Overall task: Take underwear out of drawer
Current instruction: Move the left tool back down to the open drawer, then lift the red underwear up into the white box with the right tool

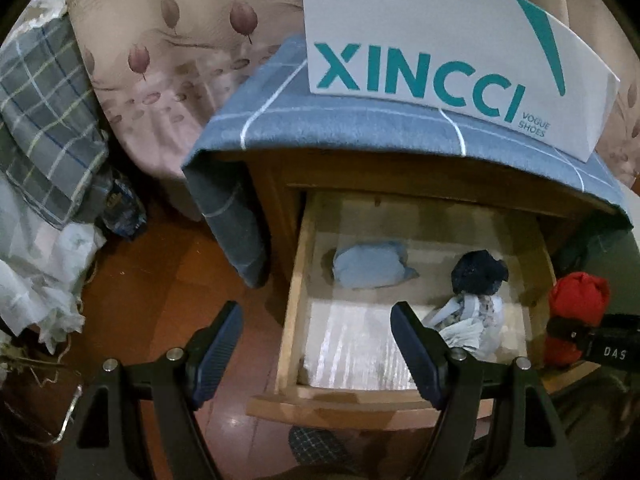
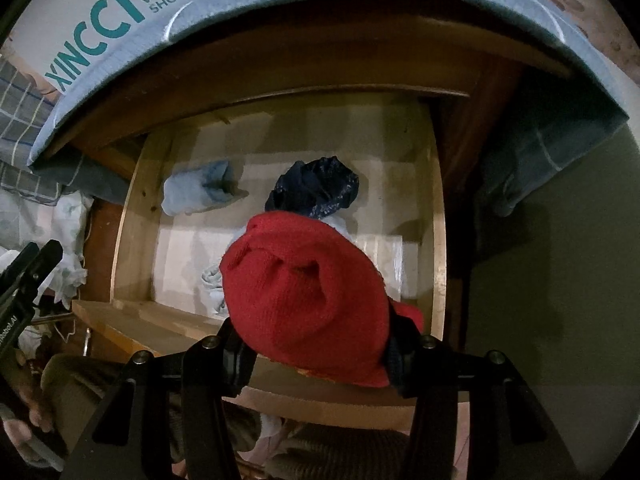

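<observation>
A wooden bedside drawer (image 1: pixel 296 312) stands pulled open beneath a cabinet top draped in a blue checked cloth (image 1: pixel 360 128), on which a white shoebox (image 1: pixel 460 52) printed "XINCCI VOGUE SHOES" sits at the upper centre of the left wrist view. Three rolled pieces of underwear lie on the drawer's pale liner: a light blue bundle (image 1: pixel 372 266) toward the left, a dark navy bundle (image 1: pixel 478 272) to the right of it, and a pale patterned bundle (image 1: pixel 472 322) just below the navy one.

The right gripper (image 2: pixel 316 344) pinches a fourth piece, a red knitted bundle (image 2: pixel 308 300), its pads pressing the fabric from both sides at the lower centre of the right wrist view, over the drawer's front edge. In the left wrist view the same red bundle shows at the right edge of the frame, beside the drawer's right wall.

The left gripper (image 1: pixel 316 340) has its jaws standing wide with nothing between them, low in the frame; one finger shows over the brown floor (image 1: pixel 160 280), the other over the drawer liner, just beside the patterned bundle. A floral bedspread (image 1: pixel 160 60) and a grey plaid cloth (image 1: pixel 44 120) fill the upper left.
</observation>
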Demonstrator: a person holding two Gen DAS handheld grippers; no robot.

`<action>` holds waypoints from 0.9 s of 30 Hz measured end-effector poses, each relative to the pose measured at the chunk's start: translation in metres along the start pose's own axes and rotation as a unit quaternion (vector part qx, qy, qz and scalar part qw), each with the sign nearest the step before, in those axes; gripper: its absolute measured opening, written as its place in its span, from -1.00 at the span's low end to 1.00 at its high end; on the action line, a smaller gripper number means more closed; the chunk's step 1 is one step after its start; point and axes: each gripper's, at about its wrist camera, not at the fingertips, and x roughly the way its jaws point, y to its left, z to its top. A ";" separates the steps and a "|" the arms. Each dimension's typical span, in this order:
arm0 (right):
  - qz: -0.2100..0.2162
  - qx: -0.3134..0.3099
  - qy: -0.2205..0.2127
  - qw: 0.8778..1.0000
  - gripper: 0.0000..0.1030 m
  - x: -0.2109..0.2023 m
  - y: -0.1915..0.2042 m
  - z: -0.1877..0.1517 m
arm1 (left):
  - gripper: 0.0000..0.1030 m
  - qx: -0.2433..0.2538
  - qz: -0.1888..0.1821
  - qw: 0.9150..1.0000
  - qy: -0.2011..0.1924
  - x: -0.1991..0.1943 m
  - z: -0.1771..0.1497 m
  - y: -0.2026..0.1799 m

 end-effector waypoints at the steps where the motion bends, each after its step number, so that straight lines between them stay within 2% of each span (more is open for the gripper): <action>1: 0.000 0.001 -0.002 1.000 -0.05 -0.001 0.000 0.000 | 0.52 -0.002 0.002 1.000 0.006 0.003 0.001 0.001; 3: -0.004 0.000 -0.007 1.000 -0.05 -0.004 0.001 0.000 | 0.52 -0.006 0.008 1.000 0.012 0.006 0.001 0.003; 11: 0.001 -0.011 -0.008 1.000 -0.05 -0.030 0.011 -0.002 | 0.52 -0.039 -0.006 0.999 0.016 0.010 0.000 0.017; 20: 0.038 -0.028 -0.047 0.998 -0.05 -0.099 0.024 0.018 | 0.52 -0.037 0.000 0.999 0.009 0.007 0.001 0.017; 27: 0.061 -0.039 -0.093 0.993 -0.05 -0.165 0.034 0.051 | 0.52 -0.034 0.005 0.999 0.006 0.006 0.002 0.016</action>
